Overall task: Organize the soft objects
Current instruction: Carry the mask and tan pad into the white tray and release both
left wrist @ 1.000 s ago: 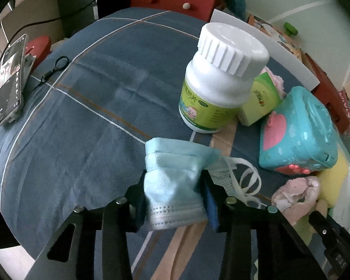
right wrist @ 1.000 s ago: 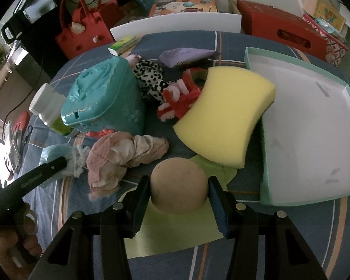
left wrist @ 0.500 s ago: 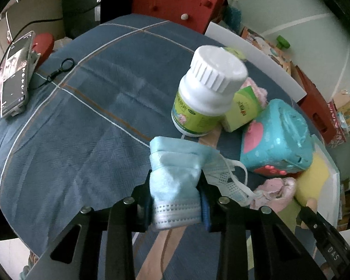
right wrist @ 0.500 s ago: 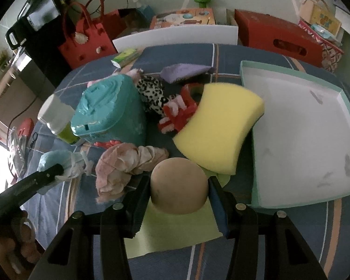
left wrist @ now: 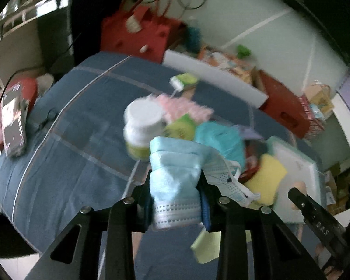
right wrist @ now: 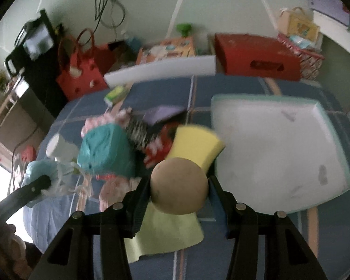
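My left gripper (left wrist: pixel 176 191) is shut on a crumpled light-blue face mask (left wrist: pixel 172 163), held clear of the blue checked tablecloth (left wrist: pixel 70 140); its white ear loops (left wrist: pixel 233 182) dangle to the right. My right gripper (right wrist: pixel 179 193) is shut on a tan soft ball (right wrist: pixel 179 185), also lifted off the table. Beneath the ball lies a lime-green cloth (right wrist: pixel 170 233). The right wrist view shows the left gripper's finger (right wrist: pixel 35 186) with the mask (right wrist: pixel 42 170) at lower left. A yellow sponge (right wrist: pixel 193 144) lies just beyond the ball.
A white tray with a teal rim (right wrist: pixel 275 154) sits right of the sponge. A teal toy box (right wrist: pixel 105 151), white bottle (left wrist: pixel 142 126), pink cloth (right wrist: pixel 114 186) and striped and red soft items crowd the middle. A phone (left wrist: pixel 14 126) lies at the left edge.
Both grippers have risen with the mask and the ball, so the table items look smaller and farther. The left jaws pinched the mask tighter early on. Both current views are blurred by motion.
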The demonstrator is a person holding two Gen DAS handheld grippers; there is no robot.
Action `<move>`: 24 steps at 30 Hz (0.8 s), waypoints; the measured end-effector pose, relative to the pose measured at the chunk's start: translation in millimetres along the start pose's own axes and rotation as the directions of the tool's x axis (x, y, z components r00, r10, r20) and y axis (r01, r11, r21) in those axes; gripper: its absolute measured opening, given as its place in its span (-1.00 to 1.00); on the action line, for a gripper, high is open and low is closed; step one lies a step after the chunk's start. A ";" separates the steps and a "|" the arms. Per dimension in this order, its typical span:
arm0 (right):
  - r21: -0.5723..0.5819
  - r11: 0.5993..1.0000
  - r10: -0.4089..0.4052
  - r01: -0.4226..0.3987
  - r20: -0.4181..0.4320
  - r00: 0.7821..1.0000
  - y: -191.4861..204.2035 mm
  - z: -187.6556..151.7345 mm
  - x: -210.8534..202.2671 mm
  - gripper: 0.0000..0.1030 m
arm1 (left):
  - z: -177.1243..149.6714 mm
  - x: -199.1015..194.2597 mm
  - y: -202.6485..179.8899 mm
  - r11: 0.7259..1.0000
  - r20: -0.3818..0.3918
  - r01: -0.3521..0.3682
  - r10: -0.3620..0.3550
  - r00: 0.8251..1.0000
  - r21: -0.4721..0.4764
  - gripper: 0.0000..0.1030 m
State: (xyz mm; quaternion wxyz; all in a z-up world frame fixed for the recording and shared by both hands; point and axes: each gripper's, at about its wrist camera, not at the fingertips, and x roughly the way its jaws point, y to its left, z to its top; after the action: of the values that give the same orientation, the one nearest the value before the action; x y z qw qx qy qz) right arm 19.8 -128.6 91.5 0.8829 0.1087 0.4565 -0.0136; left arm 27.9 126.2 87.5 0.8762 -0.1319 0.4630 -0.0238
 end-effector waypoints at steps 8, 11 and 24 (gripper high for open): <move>0.103 0.991 -0.090 0.085 0.046 0.995 -38.8 38.0 -8.2 0.02 | 37.0 -3.3 -68.1 0.993 0.046 0.076 -0.081 0.996 0.094 -0.34; 0.150 0.980 -0.142 0.133 0.052 0.988 -59.2 46.5 -4.4 0.02 | 43.0 7.4 -98.4 0.985 0.034 0.099 -0.105 0.994 0.144 -0.34; 0.397 0.842 -0.363 0.364 -0.082 0.928 -191.6 26.3 14.2 0.02 | 15.5 71.5 -222.0 0.912 -0.103 0.229 -0.206 0.973 0.339 -0.34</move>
State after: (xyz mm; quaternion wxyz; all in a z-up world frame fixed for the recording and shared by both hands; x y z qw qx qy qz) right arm 25.6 -319.9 60.3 0.8214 0.2009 0.4577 -0.2746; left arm 99.2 -96.3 94.5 0.8619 -0.0246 0.4622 -0.2072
